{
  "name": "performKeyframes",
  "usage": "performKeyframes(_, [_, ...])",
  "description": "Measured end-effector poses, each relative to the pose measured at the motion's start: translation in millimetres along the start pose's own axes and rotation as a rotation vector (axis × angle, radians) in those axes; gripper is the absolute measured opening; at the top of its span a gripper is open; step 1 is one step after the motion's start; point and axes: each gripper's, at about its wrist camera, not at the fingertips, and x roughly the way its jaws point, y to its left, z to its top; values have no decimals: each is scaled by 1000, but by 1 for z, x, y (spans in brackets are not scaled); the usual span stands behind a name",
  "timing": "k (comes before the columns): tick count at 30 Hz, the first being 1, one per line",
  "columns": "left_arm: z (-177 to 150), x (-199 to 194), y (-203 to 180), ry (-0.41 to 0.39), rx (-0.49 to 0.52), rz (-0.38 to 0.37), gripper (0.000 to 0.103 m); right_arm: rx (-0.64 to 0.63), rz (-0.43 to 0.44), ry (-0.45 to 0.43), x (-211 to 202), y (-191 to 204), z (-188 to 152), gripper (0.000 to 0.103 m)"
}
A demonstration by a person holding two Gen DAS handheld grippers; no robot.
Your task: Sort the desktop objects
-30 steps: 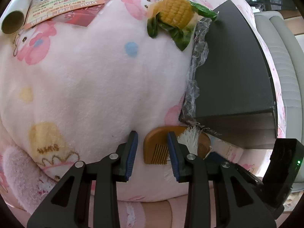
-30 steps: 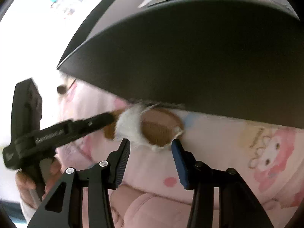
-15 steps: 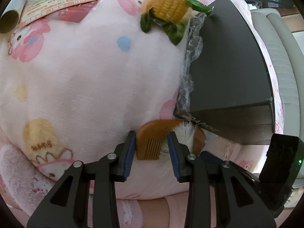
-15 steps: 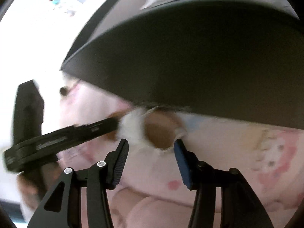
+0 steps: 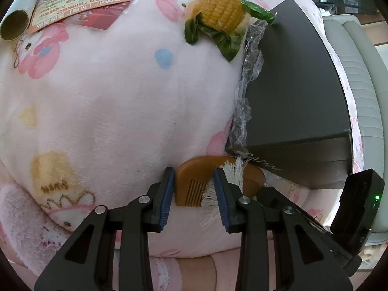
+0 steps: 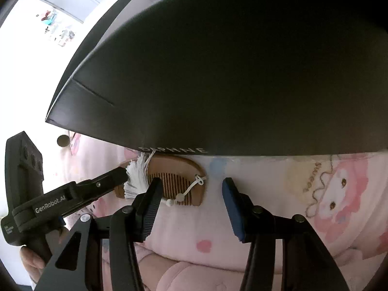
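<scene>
- Blanket [image 5: 121, 111]: pink plush with cartoon prints, covering the whole surface; soft, so anything on it sinks and tilts a little.
- Black box [image 5: 295, 92]: lettered "DAPHNE", lies along the blanket's right edge, with crinkled clear film [image 5: 245, 111] tucked against its left side. The right wrist view shows only its dark near face; the left shows its flat top.
- Leaflet [image 5: 80, 2] and cardboard tube [image 5: 12, 21]: at the far left corner, seen only in the left wrist view.
- Corn toy [image 5: 223, 17]: yellow with green leaves, at the far edge touching the box's far corner; not visible from the right wrist.
- Wooden comb [image 5: 194, 181]: lies flat at the near edge, just beside the box's near corner. Judged light, stiff and smooth, its fine teeth fragile; best pinched across the solid spine.
- White tassel [image 6: 135, 177]: soft and loose, draped over the comb; a beaded cord [image 6: 191, 186] shows only from the right wrist.
- Left gripper [image 5: 194, 196]: fingers narrowed around the comb's left end, pads at or near its sides; contact not certain.
- Right gripper [image 6: 191, 206]: fingers spread wide, empty, near the comb's right end.
</scene>
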Motion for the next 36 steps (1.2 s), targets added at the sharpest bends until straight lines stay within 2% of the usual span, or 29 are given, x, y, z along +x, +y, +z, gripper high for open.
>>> performKeyframes(3, [-4,0,-2,-3,-2,-1,33,-16,60,52,5,4,-5,49])
performKeyframes(5, [-7,-1,-3,-4,-4,-3,33,-22,68,66,6,6,-8,49])
performKeyframes(12, [-14,1,-11,-5,9,5,34,4,44,-7,4,6,-16,49])
performKeyframes(14, [-14,-1,-13,-15,15,12,34,3,57,-11,2,6,-18,51])
performKeyframes(16, [-16,-6,-15,-36,22,19,34,-2,76,-12,-1,5,-21,48])
performKeyframes(18, [-20,-13,-17,-55,22,8,34,-24,85,-28,-9,8,-25,42])
performKeyframes(25, [-28,-54,-32,-120,84,-76,32,-120,111,-127,-47,11,-49,36])
performKeyframes(27, [-20,-72,-23,-147,103,-98,32,-152,106,-186,-64,10,-42,34])
performKeyframes(30, [-5,-96,-13,-185,131,-130,32,-156,128,-245,-71,15,-12,33])
performKeyframes(35, [41,-112,-51,-220,183,-164,32,-185,182,-342,-80,50,6,33])
performKeyframes(36, [50,-115,-59,-227,193,-171,32,-194,191,-364,-93,48,9,33])
